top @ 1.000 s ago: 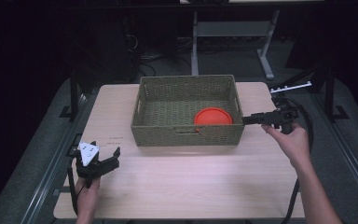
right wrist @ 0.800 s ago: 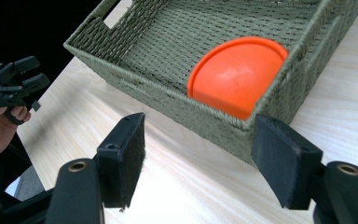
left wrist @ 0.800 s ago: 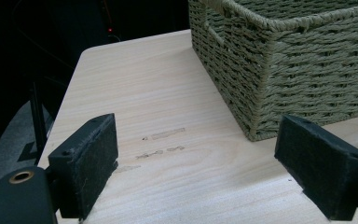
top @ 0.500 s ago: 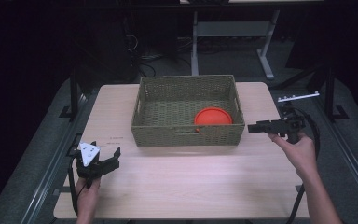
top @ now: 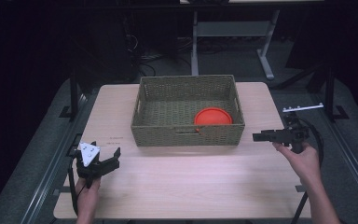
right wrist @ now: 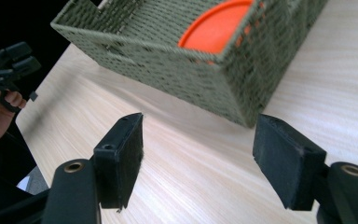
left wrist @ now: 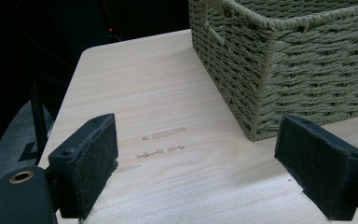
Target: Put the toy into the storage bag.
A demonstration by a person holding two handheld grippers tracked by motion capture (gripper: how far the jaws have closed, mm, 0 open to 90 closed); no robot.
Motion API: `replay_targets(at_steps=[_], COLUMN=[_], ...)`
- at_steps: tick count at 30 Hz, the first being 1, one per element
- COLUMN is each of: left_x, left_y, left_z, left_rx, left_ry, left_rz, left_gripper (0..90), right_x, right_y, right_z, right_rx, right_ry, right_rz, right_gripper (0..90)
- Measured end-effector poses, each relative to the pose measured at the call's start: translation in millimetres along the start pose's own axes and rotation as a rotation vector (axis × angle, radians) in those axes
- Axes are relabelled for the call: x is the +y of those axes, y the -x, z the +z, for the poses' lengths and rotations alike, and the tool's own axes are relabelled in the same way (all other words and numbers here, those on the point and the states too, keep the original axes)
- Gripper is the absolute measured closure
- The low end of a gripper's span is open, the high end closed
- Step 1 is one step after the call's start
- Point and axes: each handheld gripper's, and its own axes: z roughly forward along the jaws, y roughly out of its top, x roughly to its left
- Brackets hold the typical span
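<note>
On the pale wooden desk (top: 186, 177), toward its far middle, stands a woven basket (top: 186, 112), with an orange plate (top: 213, 116) lying inside at the near right corner, leaning against the basket's near wall. Off the right end of the basket, near the desk's right edge, hangs the right hand-held gripper (top: 257, 136), held by a hand (top: 303, 161) and pointing level toward the basket without touching it. From its own camera, two black pads (right wrist: 121, 158) stand wide apart with nothing between them, just bare wood and the basket's corner ahead, the orange plate showing over the rim. Jaws just opening a little further, and empty. At the near left corner of the desk sits the left hand-held gripper (top: 106, 161), grey three-cornered plate on top, gripped from below by the other hand (top: 87, 198), well apart from the basket. Seen along its jaws, both pads (left wrist: 86, 163) spread wide over bare wood, holding nothing, with the basket's near left corner a short way ahead and to the right. Faint scuff marks (left wrist: 163, 142) on the wood between that gripper and the basket. Beyond the desk, a dark floor with cables and a grey metal frame (top: 228, 32).
</note>
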Motion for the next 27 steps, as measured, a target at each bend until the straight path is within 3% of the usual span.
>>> replay_targets(at_steps=[4, 27], left_x=[0.1, 0.1], left_y=[-0.2, 0.9], left_z=[-0.3, -0.1], left_rx=[-0.001, -0.003], left_ry=[-0.008, -0.004], left_rz=[0.015, 0.016], left_gripper=[12.8, 12.7], right_x=[-8.2, -44.1], right_y=[5.9, 25.1], right_z=[-0.7, 2.7], right_rx=[0.001, 0.015], right_ry=[0.002, -0.021], right_rz=[0.016, 0.070], right_gripper=[32.4, 31.4])
